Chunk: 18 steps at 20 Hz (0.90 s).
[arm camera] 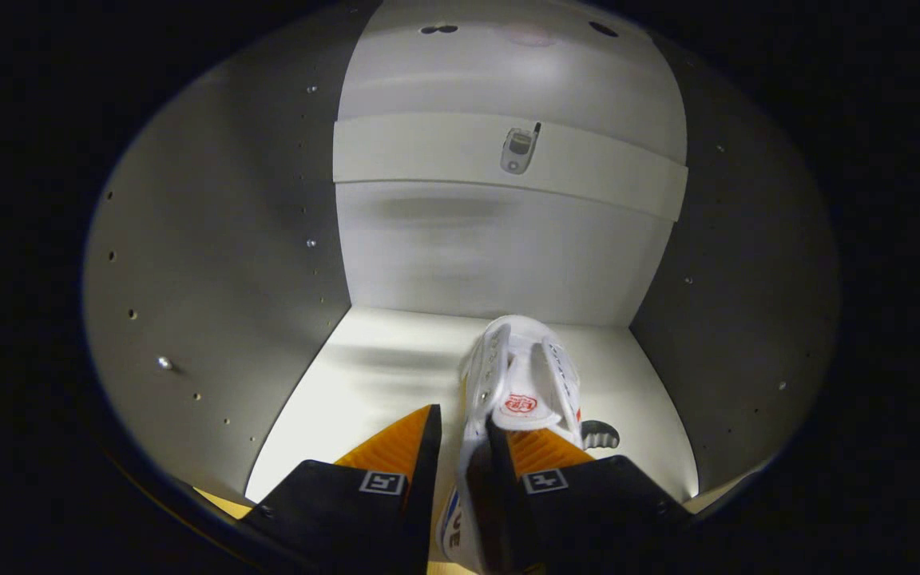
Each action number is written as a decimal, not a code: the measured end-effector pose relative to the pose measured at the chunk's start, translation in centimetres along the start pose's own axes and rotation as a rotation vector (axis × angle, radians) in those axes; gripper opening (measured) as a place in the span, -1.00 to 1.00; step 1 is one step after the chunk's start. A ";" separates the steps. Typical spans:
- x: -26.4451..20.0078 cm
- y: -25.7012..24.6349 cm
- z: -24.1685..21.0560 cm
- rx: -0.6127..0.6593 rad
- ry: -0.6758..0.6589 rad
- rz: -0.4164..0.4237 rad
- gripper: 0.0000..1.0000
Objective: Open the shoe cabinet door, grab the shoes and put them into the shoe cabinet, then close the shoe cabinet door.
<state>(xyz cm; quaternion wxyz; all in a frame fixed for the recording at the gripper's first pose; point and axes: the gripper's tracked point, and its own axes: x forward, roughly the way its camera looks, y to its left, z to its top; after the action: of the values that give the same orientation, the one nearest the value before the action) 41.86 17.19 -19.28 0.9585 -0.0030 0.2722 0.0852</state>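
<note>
The gripper [462,435] has its jaws clamped on the rim of a white shoe [520,383] — one finger outside the wall, the other inside the opening — low in the centre of the frame. The shoe's toe points at the back wall [492,247] of the cabinet [212,319], and its sole seems at or just above the cabinet floor [364,375]; I cannot tell whether it touches.

The hold is on a thin, soft edge, so the main risk is the shoe twisting or tipping onto its side when the jaws let go, more so if it is dropped rather than set flat. Pushing further in could jam the toe against the back wall.

A small dark piece [600,435] just right of the shoe may be a second sole or a shadow — too small to tell. In the upper centre, a shelf [428,156] carries a small phone-like object [518,149], well clear. Both side walls stand wide of the shoe.
</note>
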 end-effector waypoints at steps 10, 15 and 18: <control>-7.6 -0.7 1.7 0.063 -0.100 0.029 0.91; -14.7 -1.3 3.6 0.104 -0.239 0.022 0.98; -20.1 -1.0 4.2 0.107 -0.335 0.028 0.98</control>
<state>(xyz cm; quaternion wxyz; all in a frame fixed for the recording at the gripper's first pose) 27.36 13.21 -5.27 0.9879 0.0662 0.1130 0.0832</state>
